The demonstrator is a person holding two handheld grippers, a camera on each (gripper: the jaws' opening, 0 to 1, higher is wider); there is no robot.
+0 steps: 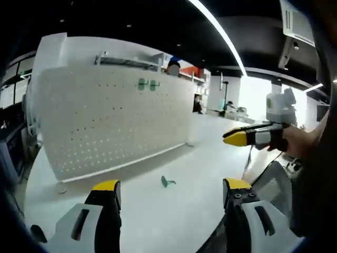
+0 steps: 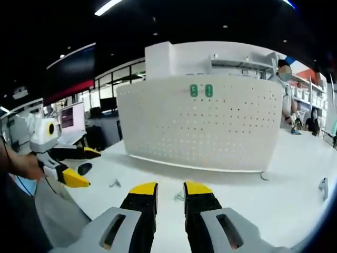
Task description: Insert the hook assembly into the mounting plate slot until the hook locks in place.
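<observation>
The small green plastic hook (image 1: 168,182) lies loose on the white tabletop (image 1: 158,221), in front of the upright white perforated mounting board (image 1: 113,118), which carries two green hooks (image 1: 146,84) near its top edge. In the left gripper view it sits ahead of the left gripper (image 1: 171,190), between the widely spread, empty jaws. The right gripper (image 2: 170,192) has its yellow-tipped jaws nearly together, gripping nothing. The left looks nearer. The hook's long axis is too small to judge.
</observation>
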